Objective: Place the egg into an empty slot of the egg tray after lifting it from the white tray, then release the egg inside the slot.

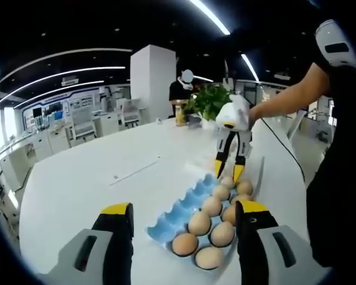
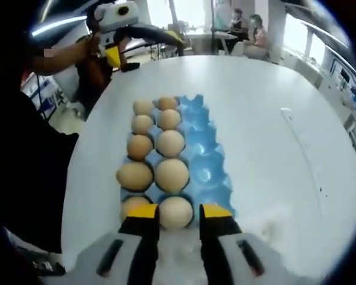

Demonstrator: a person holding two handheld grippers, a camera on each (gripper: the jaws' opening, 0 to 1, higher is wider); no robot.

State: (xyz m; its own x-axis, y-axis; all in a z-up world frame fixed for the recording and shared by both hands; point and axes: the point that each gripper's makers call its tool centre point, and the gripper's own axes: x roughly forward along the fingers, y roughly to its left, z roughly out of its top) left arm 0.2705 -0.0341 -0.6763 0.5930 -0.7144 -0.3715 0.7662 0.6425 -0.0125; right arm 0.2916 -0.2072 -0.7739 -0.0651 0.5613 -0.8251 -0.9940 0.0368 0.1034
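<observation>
A blue egg tray (image 2: 209,155) lies on the white table, with two of its columns full of brown eggs and the third column bare. My right gripper (image 2: 179,215) reaches over the tray's near end. Its jaws sit close against both sides of one egg (image 2: 175,209), which rests in the near middle slot. In the left gripper view the same gripper (image 1: 228,175) comes down from the right onto the tray's far end (image 1: 209,181), around that egg (image 1: 227,181). My left gripper (image 1: 184,209) hovers open and empty just before the tray.
A round white table (image 1: 95,172) carries the tray, with its edge close on the right. A person's arm (image 1: 285,98) reaches in from the right. A potted plant (image 1: 209,101) and a standing person are at the far side. A pale blurred patch (image 2: 272,218) lies beside the tray.
</observation>
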